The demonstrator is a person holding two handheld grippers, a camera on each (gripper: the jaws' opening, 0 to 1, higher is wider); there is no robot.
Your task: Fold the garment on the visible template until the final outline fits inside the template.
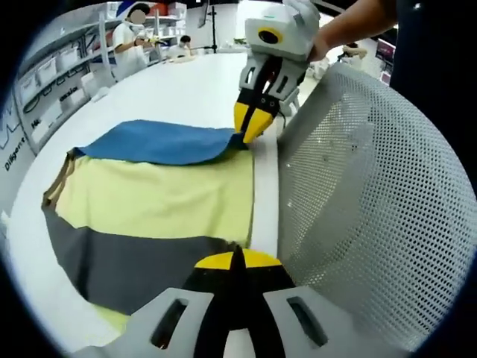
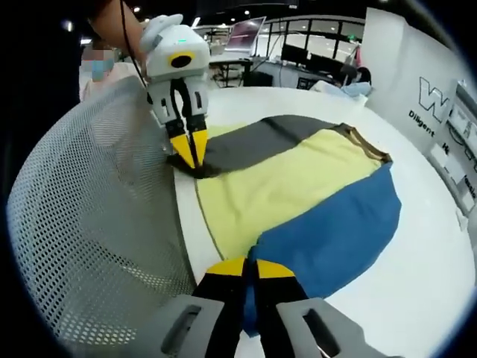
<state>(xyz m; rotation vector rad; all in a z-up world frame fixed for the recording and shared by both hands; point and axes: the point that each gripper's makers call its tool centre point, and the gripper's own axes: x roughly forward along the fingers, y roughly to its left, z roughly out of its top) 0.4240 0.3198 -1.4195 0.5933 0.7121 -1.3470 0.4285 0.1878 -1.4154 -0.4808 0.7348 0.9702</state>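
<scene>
A colour-blocked garment [image 1: 156, 198] in blue, yellow and grey lies flat on the white table [image 1: 171, 89]. My left gripper [image 1: 237, 262] is shut on the near edge of its grey band. In the left gripper view my right gripper [image 1: 252, 128] pinches the blue corner at the far end. From the right gripper view, the garment [image 2: 298, 186] spreads to the right. There my right gripper [image 2: 250, 267] is shut on the blue edge, and my left gripper [image 2: 191, 160] grips the grey corner near the table's edge.
A grey mesh chair back [image 1: 373, 186] stands close against the table edge beside both grippers, also seen as the chair back [image 2: 89, 216]. A person's hand [image 1: 350, 30] holds the right gripper. Shelves with bins [image 1: 52, 74] and seated people [image 1: 134, 30] are beyond the table.
</scene>
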